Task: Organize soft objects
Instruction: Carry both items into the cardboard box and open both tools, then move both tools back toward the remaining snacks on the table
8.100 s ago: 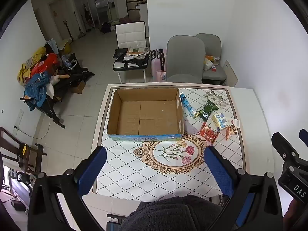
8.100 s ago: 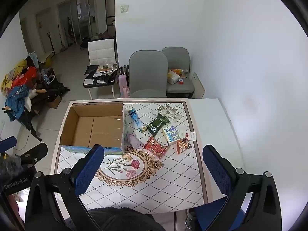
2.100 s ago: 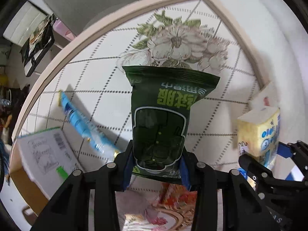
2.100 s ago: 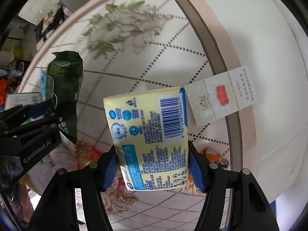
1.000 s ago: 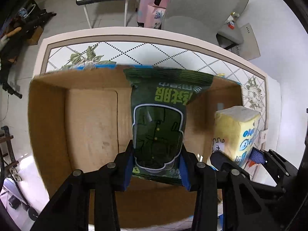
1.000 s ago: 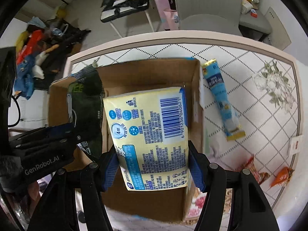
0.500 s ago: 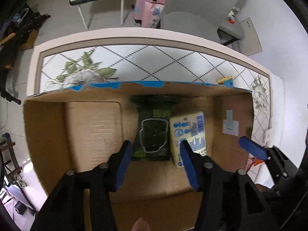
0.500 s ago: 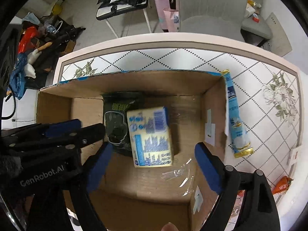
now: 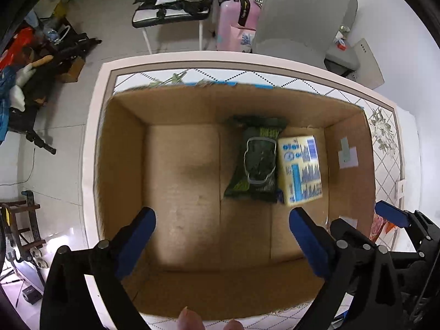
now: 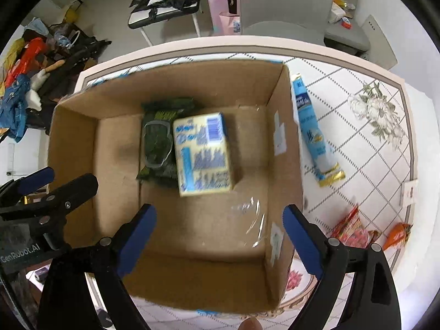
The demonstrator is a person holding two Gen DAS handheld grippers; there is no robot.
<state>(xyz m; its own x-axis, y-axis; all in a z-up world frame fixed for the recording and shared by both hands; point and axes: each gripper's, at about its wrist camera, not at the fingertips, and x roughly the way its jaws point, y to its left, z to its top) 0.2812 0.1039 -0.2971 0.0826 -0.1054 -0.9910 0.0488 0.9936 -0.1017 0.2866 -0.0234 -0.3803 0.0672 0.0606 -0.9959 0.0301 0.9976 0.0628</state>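
Observation:
An open cardboard box (image 9: 121,165) (image 10: 71,148) stands on the patterned table. A dark green snack packet (image 9: 257,162) (image 10: 158,144) and a yellow tissue pack (image 9: 301,169) (image 10: 203,154) lie side by side on its floor. My left gripper (image 9: 221,228) is open and empty above the box's near half. My right gripper (image 10: 218,225) is open and empty above the box too. A blue tube packet (image 10: 313,132), a red snack packet (image 10: 350,228) and an orange packet (image 10: 397,235) lie on the table right of the box.
A white card (image 10: 409,192) lies near the table's right edge. Grey chairs (image 9: 299,22) and a pink suitcase (image 9: 233,27) stand behind the table. A clothes pile (image 10: 19,63) sits on the floor at left.
Both grippers let go of the green packet and the tissue pack, which now lie in the box. Both have since opened wider and drawn back.

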